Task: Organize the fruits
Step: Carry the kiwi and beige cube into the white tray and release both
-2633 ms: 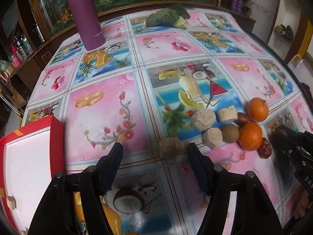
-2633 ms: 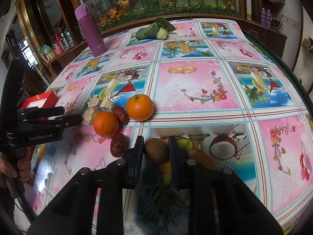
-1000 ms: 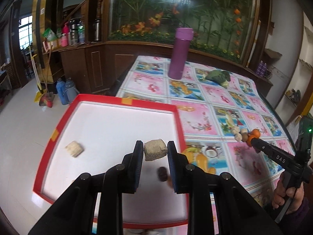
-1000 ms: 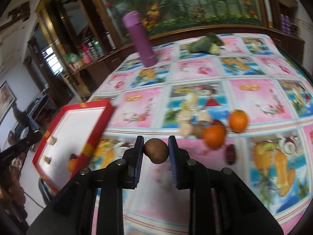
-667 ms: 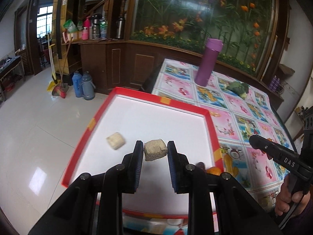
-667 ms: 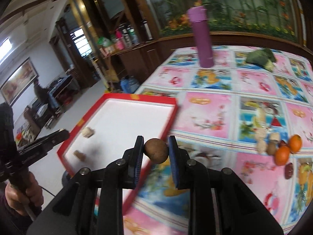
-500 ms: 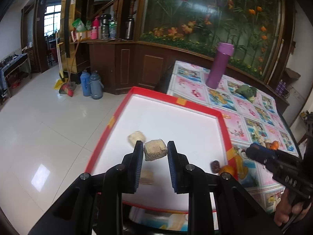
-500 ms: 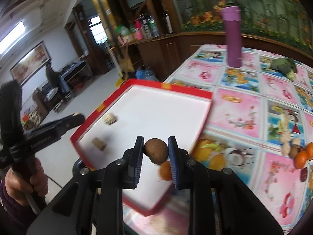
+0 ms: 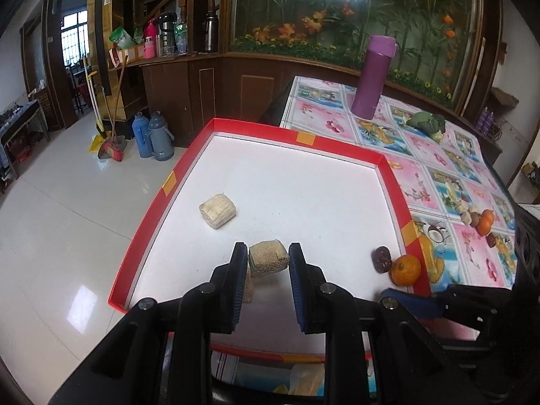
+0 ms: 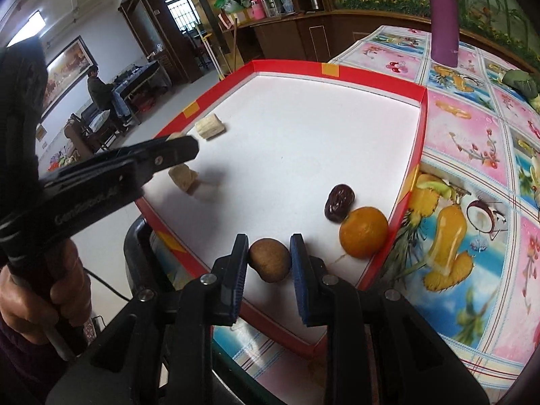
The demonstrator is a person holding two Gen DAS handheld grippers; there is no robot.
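Our left gripper (image 9: 268,263) squeezes a tan block (image 9: 269,262) and our right gripper (image 10: 269,261) squeezes a brown kiwi (image 10: 270,259). A moment ago both were over the table; now both hang over the red tray (image 9: 141,222), so we think dropping comes next. An orange (image 10: 363,231) and a date (image 10: 339,201) already sit inside. Only the left view shows the far pile (image 9: 479,217) of fruit, too small to count. Only the right view shows the hand (image 10: 44,290).
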